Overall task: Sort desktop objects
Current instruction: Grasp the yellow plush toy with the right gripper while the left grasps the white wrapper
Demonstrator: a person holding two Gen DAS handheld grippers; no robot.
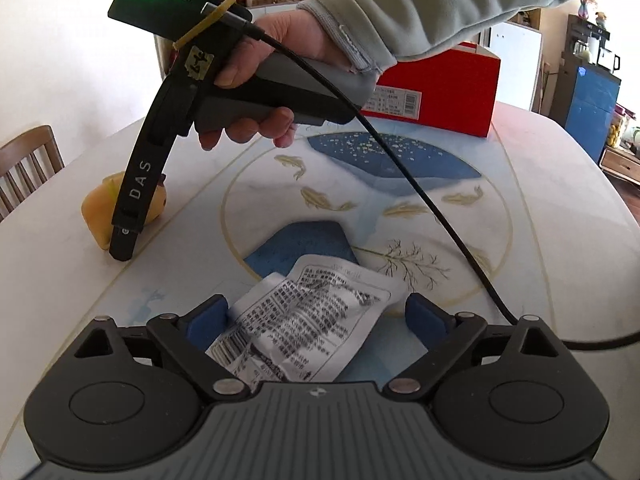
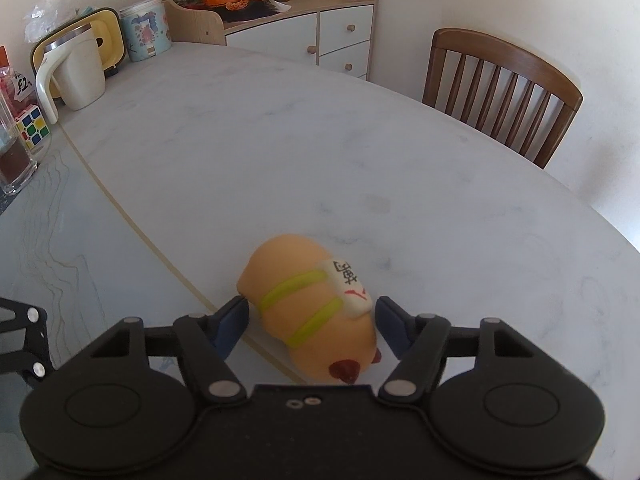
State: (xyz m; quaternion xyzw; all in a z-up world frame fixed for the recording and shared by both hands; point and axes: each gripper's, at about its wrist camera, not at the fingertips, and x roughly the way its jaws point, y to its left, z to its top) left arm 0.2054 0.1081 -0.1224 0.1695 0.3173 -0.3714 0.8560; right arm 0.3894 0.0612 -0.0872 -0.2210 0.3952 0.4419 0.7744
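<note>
**Both sets of fingers down on the desk, one thing between each**

Left side first. My left gripper [image 1: 316, 320] is spread wide, with a crinkly white packet [image 1: 304, 320] covered in black print and a barcode lying flat on the desk [image 1: 560, 240] between the blue pads. The left pad [image 1: 208, 322] sits right against the packet's edge; the right one has a clear gap to it. So it's bracketed, not squeezed.

From that same view I can see my right hand [image 1: 280, 76] in a grey sleeve [image 1: 440, 4] holding the other gripper, tipped down onto a yellow-orange squishy toy [image 1: 100, 216] at the desk's left edge. A black cable [image 1: 420, 200] trails off it.

In the right wrist view, my right gripper [image 2: 310, 320] is about two-thirds open with that toy between the fingers: peachy, two yellow-green stripes, a white tag with writing, a dark red blob at the near end. The left pad [image 2: 234, 324] looks like it's touching the toy's side; the right pad is close, but I can't tell if it's actually pressing. The toy is sitting on the desk.

Containers: a red box [image 1: 440, 96] stands at the far side of the desk in the left view, contents not visible. In the right view, a cream mug [image 2: 76, 76] and a patterned tin [image 2: 146, 32] stand at the far left; can't see inside either. A Rubik's cube [image 2: 34, 130] sits near them.
</note>
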